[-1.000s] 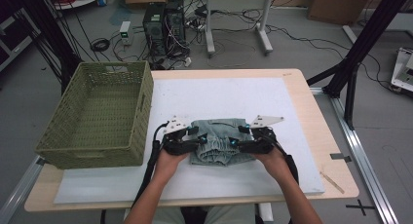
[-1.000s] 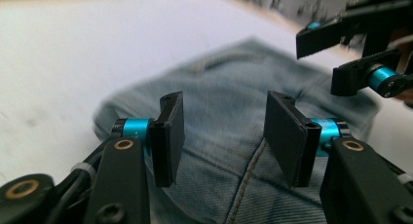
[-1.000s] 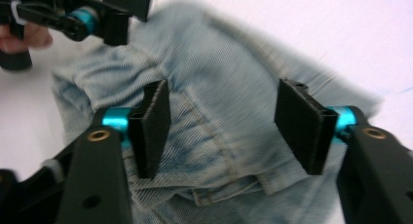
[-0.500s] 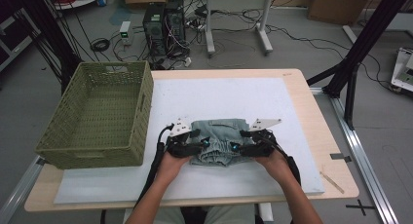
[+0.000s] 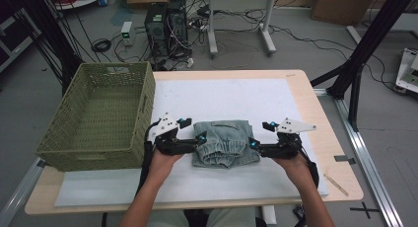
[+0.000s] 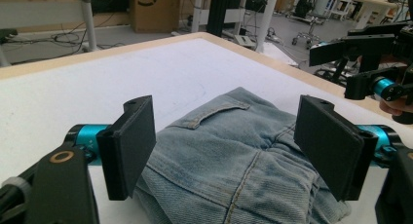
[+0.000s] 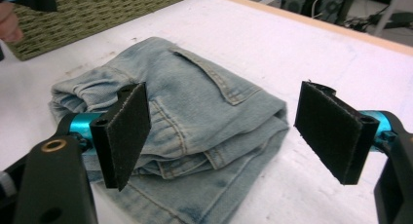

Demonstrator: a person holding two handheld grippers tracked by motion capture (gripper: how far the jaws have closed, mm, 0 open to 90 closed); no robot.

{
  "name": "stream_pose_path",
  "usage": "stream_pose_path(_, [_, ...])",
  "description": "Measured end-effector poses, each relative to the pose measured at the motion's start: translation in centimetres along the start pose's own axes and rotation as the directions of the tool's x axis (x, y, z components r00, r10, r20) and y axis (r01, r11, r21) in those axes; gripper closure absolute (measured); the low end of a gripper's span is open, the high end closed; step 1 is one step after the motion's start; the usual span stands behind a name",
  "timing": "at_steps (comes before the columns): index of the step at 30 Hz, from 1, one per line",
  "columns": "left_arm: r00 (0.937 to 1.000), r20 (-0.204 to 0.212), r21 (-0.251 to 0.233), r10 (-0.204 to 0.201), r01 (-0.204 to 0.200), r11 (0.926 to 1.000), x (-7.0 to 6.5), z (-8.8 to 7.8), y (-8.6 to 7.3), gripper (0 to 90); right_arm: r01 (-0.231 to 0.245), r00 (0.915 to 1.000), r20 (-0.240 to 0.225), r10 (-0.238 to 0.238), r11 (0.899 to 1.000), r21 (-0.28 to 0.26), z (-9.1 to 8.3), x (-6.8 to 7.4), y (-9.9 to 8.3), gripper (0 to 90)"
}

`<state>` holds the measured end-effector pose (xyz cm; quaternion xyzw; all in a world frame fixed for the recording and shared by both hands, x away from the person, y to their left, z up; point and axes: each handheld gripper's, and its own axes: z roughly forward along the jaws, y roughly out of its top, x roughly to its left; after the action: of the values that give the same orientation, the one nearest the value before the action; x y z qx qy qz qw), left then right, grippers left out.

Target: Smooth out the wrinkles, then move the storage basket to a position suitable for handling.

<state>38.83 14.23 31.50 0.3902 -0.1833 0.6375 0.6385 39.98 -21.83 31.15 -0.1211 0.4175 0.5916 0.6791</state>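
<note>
Folded light-blue jeans (image 5: pixel 225 143) lie on the white mat (image 5: pixel 231 96) covering the table (image 5: pixel 305 89), just right of the green woven basket (image 5: pixel 101 113). Left gripper (image 5: pixel 197 140) at the bundle's left edge, right gripper (image 5: pixel 255 145) at its right edge, facing each other. Both sets of fingers (image 6: pixel 129 146) have just been opening and now stand released, wide apart; the denim lies below and beyond them, pads off the cloth. Pocket seam faces up.

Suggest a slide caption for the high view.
Two hand-held grippers flank folded jeans beside a green basket.
</note>
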Motion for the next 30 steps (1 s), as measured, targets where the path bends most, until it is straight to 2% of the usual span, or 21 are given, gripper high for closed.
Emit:
stream_pose_path(10, [0.9998,-0.009,-0.029,0.016,-0.016,0.9995,-0.3,-0.6,0.5,23.1,0.012,0.9997,0.021,-0.012,1.000,0.002,-1.3,-0.3,-0.1,21.4])
stream_pose_path(14, [0.9997,-0.011,-0.047,0.020,-0.020,0.9987,-0.3,-1.2,1.0,23.1,-0.001,0.9996,0.030,0.001,1.000,-0.004,-1.9,-0.6,-0.2,21.4])
stream_pose_path(30, [0.9992,-0.036,-0.080,0.016,-0.019,0.9966,0.1,-2.9,2.0,23.1,-0.014,0.9990,0.041,0.014,1.000,-0.010,-2.2,-0.8,-0.5,21.4])
